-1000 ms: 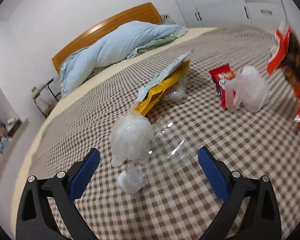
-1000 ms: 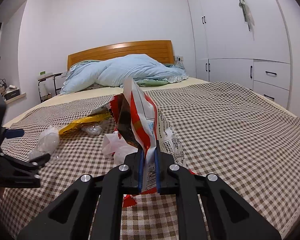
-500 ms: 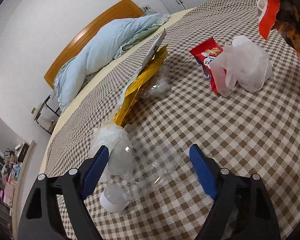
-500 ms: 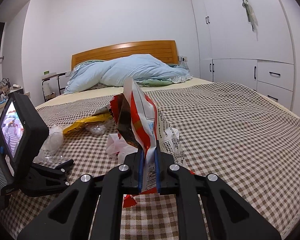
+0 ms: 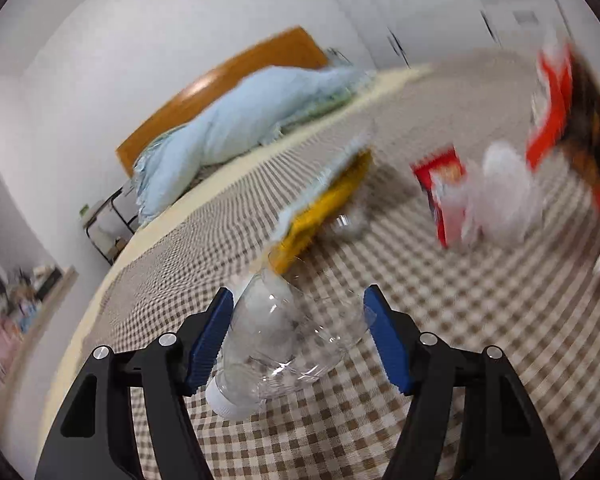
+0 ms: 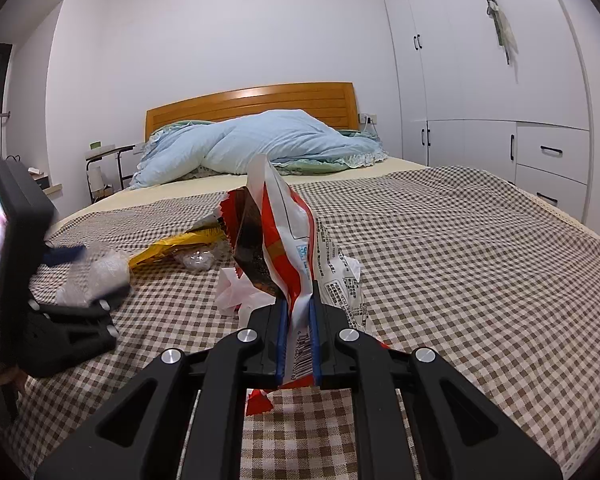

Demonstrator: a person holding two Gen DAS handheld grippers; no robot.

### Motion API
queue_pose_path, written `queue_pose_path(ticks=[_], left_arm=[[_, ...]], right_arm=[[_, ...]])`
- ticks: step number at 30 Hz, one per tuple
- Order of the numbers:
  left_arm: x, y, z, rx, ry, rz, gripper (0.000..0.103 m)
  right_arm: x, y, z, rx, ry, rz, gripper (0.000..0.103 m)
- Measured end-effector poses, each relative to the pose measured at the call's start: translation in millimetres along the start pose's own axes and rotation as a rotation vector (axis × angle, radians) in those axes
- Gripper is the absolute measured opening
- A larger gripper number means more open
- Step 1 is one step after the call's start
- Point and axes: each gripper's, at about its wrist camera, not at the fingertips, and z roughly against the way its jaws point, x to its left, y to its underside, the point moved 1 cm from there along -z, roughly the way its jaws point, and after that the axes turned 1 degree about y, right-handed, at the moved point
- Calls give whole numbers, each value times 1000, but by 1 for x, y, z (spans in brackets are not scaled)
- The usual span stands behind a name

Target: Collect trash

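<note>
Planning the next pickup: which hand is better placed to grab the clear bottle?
Left. The left gripper straddles the clear bottle, its jaws just closing around it. The right gripper is shut on the snack bag.

Soft, even indoor light is filling both views, casting faint shadows. Motion blur is smearing the whole left wrist view, worst at its right edge; the right wrist view is staying sharp. Fisheye distortion is bending the edges, with dark vignetted corners.

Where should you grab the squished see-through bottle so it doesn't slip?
Probably across its wide crumpled body, not the cap. The clear bottle lies on its side, white cap toward the left gripper, whose fingers have just been closing on either side. Coming in low from the cap end looks best.
</note>
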Motion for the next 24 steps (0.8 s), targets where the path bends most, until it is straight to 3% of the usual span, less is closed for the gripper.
queue_pose_path(ticks=[6,10,15,20,24], left_arm=[[14,-9,26,-79,-12,98,65],[32,-17,56,-157,25,262,65],[55,-3,87,-280,107,474,65],[61,11,108,-324,137,541,65],[64,25,118,-317,195,587,65]], right_arm=[[0,0,1,13,-4,7,10],[1,-1,2,15,-8,13,10],[0,-3,5,11,-8,18,10],[0,-7,8,4,-10,20,10],[4,-9,11,-7,-16,19,10]])
